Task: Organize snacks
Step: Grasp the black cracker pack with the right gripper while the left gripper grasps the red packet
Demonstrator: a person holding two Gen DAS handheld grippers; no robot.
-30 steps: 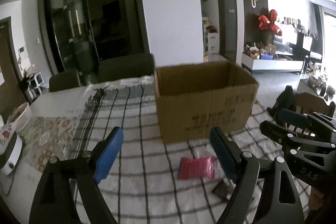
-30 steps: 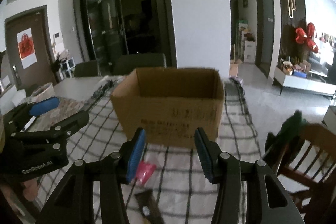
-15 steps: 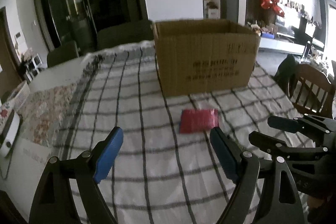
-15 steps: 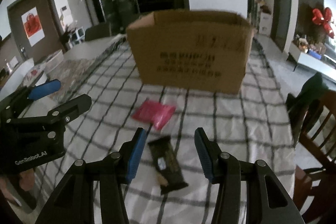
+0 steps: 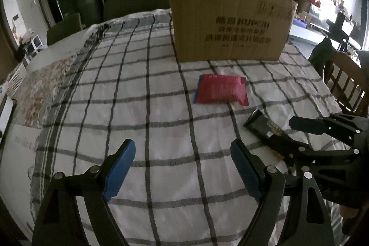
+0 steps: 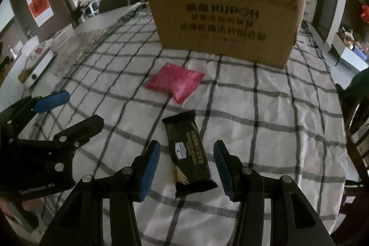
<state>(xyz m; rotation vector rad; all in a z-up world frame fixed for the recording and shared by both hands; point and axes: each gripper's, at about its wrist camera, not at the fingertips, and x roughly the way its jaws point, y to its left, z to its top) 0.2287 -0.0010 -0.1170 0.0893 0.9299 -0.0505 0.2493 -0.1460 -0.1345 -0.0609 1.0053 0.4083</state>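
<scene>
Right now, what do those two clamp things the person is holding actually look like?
Each hand-held gripper is a black plastic frame with silver rivets, ending in two fingers tipped with ribbed blue pads. The left hand-held gripper carries faint white lettering on its body, seen from the right wrist camera. The right hand-held gripper looks the same build. No cables show.

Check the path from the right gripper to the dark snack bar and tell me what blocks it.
Nothing visible does. The dark snack bar lies flat on the checked cloth, framed between the open jaws of the right gripper, with only bare cloth around it.
</scene>
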